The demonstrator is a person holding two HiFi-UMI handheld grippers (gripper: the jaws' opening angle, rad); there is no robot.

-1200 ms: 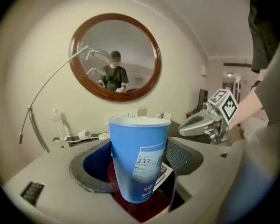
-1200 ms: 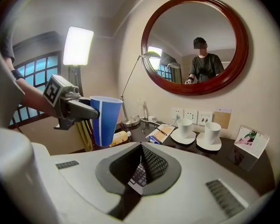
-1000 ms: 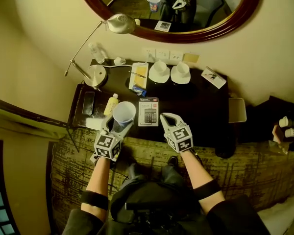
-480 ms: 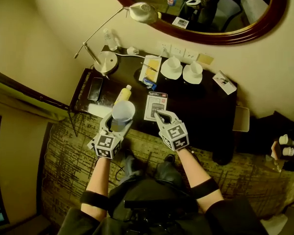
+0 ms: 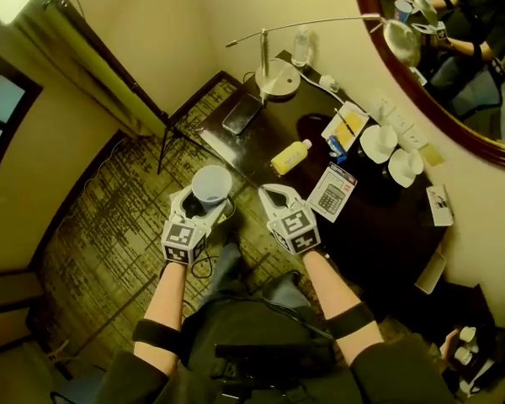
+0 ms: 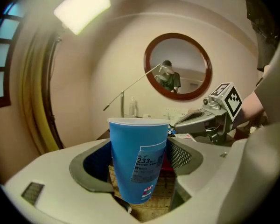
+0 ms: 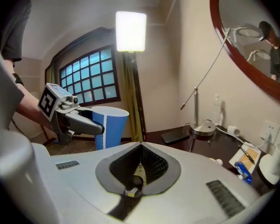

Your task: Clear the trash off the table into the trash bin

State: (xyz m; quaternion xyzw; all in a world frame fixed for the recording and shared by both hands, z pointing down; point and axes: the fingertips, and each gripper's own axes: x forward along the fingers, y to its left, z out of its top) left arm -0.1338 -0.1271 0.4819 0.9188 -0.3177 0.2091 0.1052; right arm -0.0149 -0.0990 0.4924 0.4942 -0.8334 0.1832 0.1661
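Observation:
A blue paper cup [image 5: 212, 183] with a white rim stands upright between the jaws of my left gripper [image 5: 204, 202], which is shut on its sides. The cup [image 6: 130, 143] fills the middle of the left gripper view, inside my left gripper [image 6: 136, 174]. It hangs over the patterned carpet [image 5: 109, 225], just off the near edge of the dark table [image 5: 379, 221]. My right gripper [image 5: 268, 194] is beside it at the table's edge. The right gripper [image 7: 141, 147] has its jaws shut, with nothing clearly held. No trash bin shows in any view.
On the table lie a yellow bottle [image 5: 290, 156], a calculator [image 5: 332, 192], a phone [image 5: 241, 114], a notepad with a pen [image 5: 343, 124], a blue packet [image 5: 337, 148] and two cups on saucers [image 5: 377, 141]. A desk lamp [image 5: 278, 80] stands at the far end under a round mirror [image 5: 454, 74].
Both grippers have swung left, away from the table and out over the carpet. The blue cup stays in the left gripper. The right gripper stays shut.

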